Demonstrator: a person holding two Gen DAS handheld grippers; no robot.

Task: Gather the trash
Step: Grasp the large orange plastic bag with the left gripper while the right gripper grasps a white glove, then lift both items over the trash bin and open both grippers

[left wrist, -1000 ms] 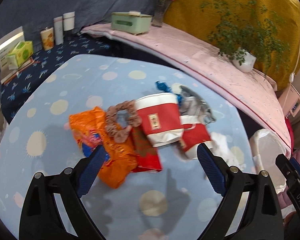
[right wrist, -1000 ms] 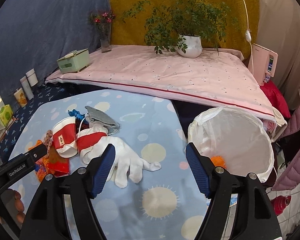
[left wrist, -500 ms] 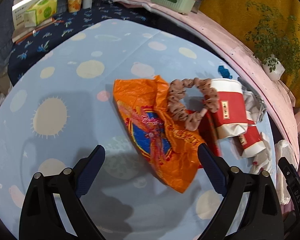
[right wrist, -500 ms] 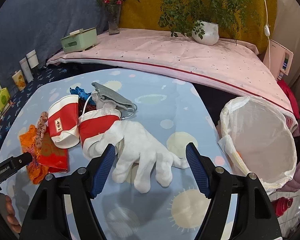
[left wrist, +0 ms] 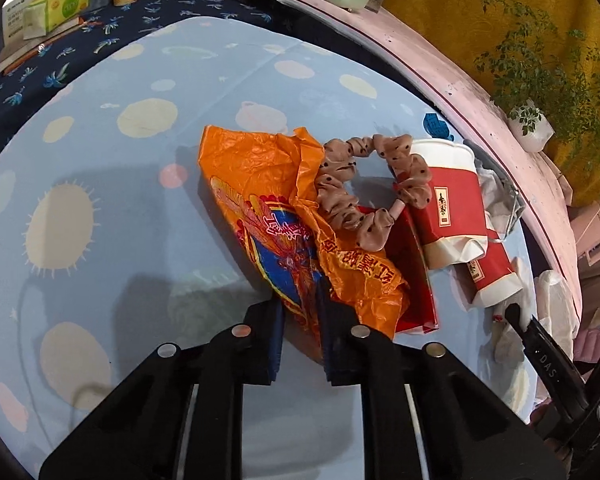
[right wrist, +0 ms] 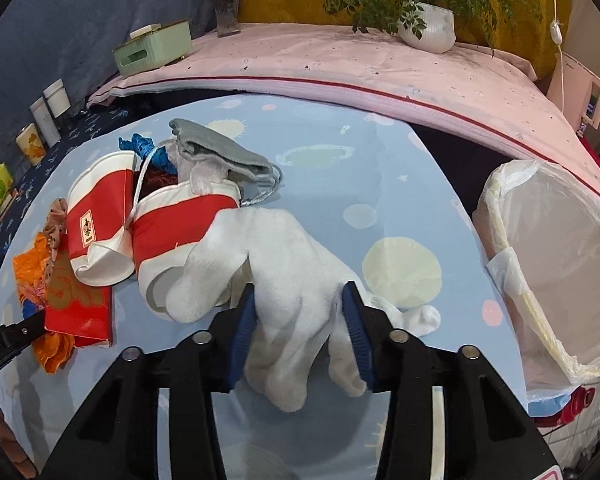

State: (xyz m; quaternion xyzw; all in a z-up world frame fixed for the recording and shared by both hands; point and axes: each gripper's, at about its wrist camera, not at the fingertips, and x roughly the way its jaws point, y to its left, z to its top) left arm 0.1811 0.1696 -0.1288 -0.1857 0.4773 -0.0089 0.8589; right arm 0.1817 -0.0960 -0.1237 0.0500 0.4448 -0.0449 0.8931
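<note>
**Both tongs clamped on trash, bin to the right**

Left tongs [left wrist: 300,316] are pinched on the near corner of the orange plastic bag [left wrist: 268,200]. That corner sticks out toward you, clear of the pile, so it looks like the easiest bite. Right tongs [right wrist: 300,320] are closed around the palm of the white glove [right wrist: 284,264], fingers of the glove hanging toward you.

Watch the overlaps:
- Brown scrunchie [left wrist: 363,184] lies on the bag and against the red-and-white paper cup [left wrist: 447,196]. Lifting the bag will likely drag it.
- Red packet [left wrist: 411,276] sits just beside or partly under the bag; can't tell which.
- Glove cuff rests on the second cup [right wrist: 176,232]. Expect it to roll.

Room to move: the surface [right wrist: 399,200] is bare between glove and the lined trash bin [right wrist: 547,248], which stands off the right edge, mouth open toward you. Left side of the surface is bare too. Lift before sweeping right, or you'll catch the bin rim.
</note>
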